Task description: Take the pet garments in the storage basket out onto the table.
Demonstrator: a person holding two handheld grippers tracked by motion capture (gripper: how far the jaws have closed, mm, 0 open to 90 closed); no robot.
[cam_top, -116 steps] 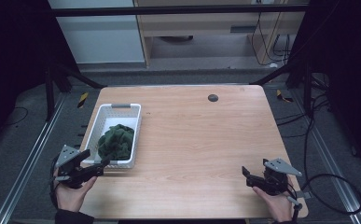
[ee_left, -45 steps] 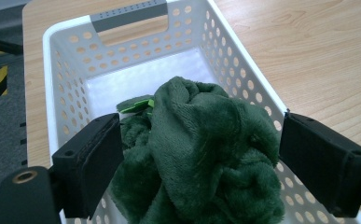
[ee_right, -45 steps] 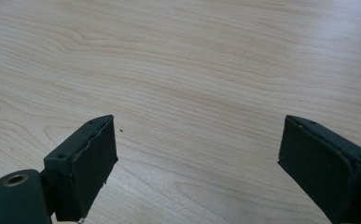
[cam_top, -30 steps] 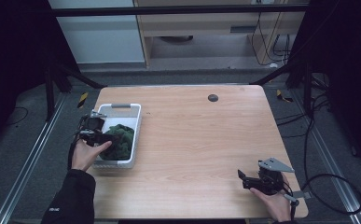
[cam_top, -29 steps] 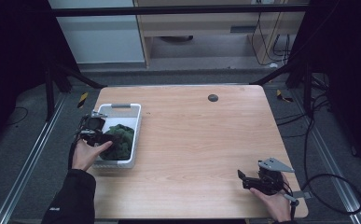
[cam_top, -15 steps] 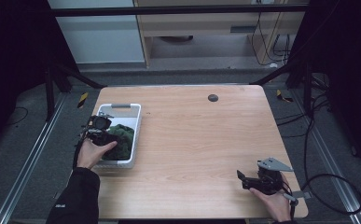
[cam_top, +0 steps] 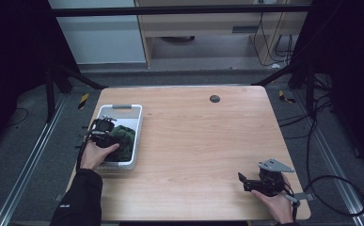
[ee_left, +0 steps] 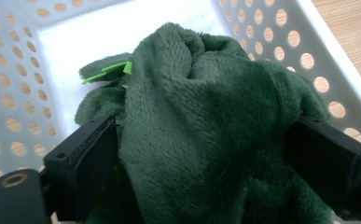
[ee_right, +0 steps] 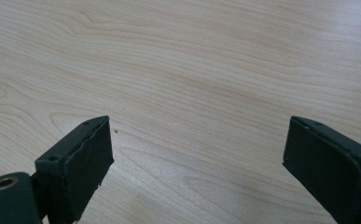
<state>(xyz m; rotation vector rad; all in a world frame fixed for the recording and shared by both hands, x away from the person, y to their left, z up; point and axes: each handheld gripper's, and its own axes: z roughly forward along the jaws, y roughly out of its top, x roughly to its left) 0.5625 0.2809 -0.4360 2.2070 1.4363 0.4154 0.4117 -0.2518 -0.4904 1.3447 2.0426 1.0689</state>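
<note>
On the wooden surface (cam_top: 193,141), the left tongs (cam_top: 105,136) have moved into the white basket (cam_top: 135,136) near its left edge. They stand wide around the green cloth (ee_left: 206,140), not yet closed. Right tongs (ee_right: 197,172) rest gaping, empty.

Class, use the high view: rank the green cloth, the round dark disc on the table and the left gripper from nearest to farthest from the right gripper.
From the right gripper:
1. Round dark disc, near the table's far edge, slightly left of the gripper.
2. Green cloth, in the white basket at the table's left side.
3. Left gripper, at the cloth's left, just beyond it.

Black sleeve (cam_top: 78,200), black tool (cam_top: 257,182), grey plate (cam_top: 275,165)
</note>
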